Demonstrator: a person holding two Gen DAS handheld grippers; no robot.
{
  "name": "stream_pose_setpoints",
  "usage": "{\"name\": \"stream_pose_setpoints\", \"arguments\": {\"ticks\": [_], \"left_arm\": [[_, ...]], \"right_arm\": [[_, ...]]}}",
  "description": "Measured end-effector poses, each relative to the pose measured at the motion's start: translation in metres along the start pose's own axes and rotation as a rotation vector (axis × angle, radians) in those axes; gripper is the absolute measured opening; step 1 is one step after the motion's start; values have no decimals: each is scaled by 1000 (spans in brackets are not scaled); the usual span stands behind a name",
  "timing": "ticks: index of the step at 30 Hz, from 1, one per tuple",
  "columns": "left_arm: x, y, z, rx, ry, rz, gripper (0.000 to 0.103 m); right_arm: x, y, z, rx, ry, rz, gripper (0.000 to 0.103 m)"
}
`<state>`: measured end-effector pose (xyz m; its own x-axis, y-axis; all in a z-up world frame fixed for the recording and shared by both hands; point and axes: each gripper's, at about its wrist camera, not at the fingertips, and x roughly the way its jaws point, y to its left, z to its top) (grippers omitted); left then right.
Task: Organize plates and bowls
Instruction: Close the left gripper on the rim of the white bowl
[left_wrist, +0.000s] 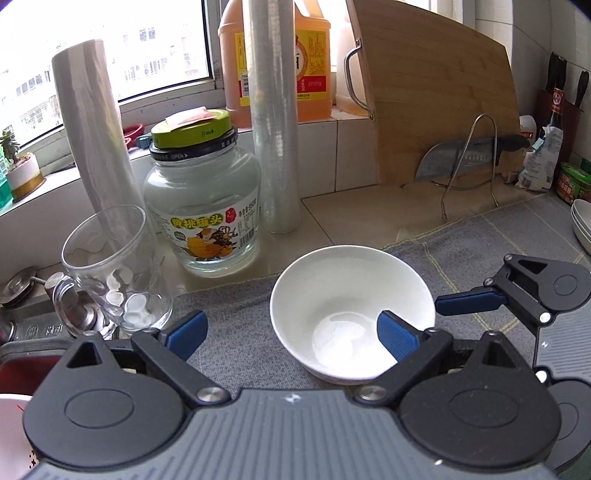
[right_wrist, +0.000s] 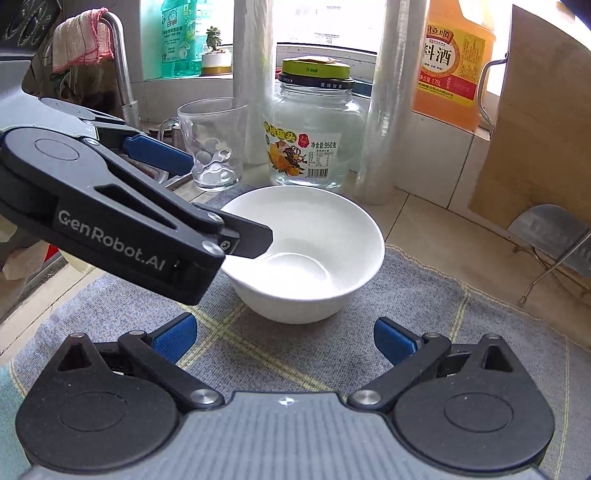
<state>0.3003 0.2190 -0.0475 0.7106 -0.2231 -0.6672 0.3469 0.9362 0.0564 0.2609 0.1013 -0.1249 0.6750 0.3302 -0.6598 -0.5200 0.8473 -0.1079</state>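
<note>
A white bowl (left_wrist: 343, 280) stands upright and empty on a grey cloth mat (left_wrist: 236, 306). My left gripper (left_wrist: 291, 334) is open and straddles the bowl's near-left rim: its right finger (left_wrist: 397, 338) dips inside the bowl, while its left finger (left_wrist: 186, 332) stays outside, well clear of the wall. From the right wrist, the same bowl (right_wrist: 314, 229) sits just ahead of my right gripper (right_wrist: 284, 338), which is open and empty, hovering over the mat (right_wrist: 424, 314). The left gripper (right_wrist: 227, 197) reaches in from the left. Stacked white dishes (left_wrist: 581, 221) show at the right edge.
Behind the bowl stand a glass mug (left_wrist: 110, 273), a labelled glass jar (left_wrist: 203, 206) and two cling-film rolls (left_wrist: 273, 122). A cutting board (left_wrist: 436, 96) and cleaver (left_wrist: 458, 158) lean on a wire rack at the right. The sink and tap (right_wrist: 122, 66) lie to the left.
</note>
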Motion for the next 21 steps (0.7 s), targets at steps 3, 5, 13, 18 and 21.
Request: {"name": "stream_pose_setpoints", "arguments": {"ticks": [3, 5, 13, 18, 21], "left_arm": [[10, 1, 5, 13, 18, -31, 97], [18, 1, 10, 31, 33, -64, 95], [38, 6, 21, 50, 93, -143, 76], [45, 10, 24, 57, 123, -171, 72], [47, 12, 25, 57, 134, -184, 66]], "right_arm": [[4, 0, 1, 4, -11, -18, 103], [7, 1, 2, 2, -11, -27, 103], [11, 2, 4, -10, -40, -43, 103], [11, 0, 4, -6, -51, -38, 103], [11, -2, 5, -6, -56, -35, 100]]}}
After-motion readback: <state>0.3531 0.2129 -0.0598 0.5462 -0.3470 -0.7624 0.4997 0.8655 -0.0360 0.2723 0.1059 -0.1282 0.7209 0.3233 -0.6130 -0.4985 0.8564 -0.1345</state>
